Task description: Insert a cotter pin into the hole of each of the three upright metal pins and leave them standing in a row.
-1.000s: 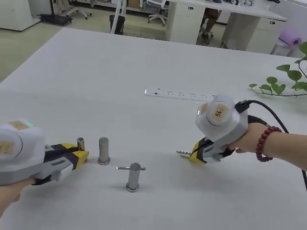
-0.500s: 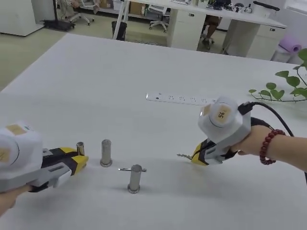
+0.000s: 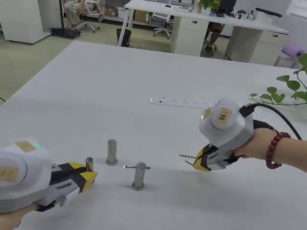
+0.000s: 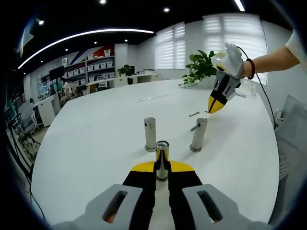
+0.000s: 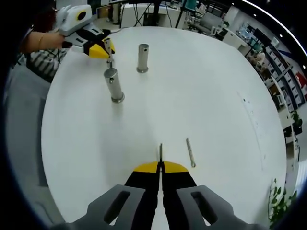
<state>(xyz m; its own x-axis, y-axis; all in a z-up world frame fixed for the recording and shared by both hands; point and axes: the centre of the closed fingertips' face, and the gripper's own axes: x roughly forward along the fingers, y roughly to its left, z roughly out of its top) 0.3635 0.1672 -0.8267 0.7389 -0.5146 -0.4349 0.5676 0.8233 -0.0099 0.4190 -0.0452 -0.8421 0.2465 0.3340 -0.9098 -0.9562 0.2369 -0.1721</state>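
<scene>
A round tan sticker [image 3: 221, 116] on the right gripper [image 3: 196, 166] reads "56".

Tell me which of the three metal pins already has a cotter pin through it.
The standing pin nearest the right gripper: a cotter pin crosses its top. The other standing pin and the held pin in the left gripper are bare.

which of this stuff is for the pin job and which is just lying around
For the job:
- gripped metal pin
- bare standing metal pin
- metal pin with cotter pin fitted
- gripped cotter pin
- loose cotter pin

Lying about:
- power strip
- potted plant
</scene>
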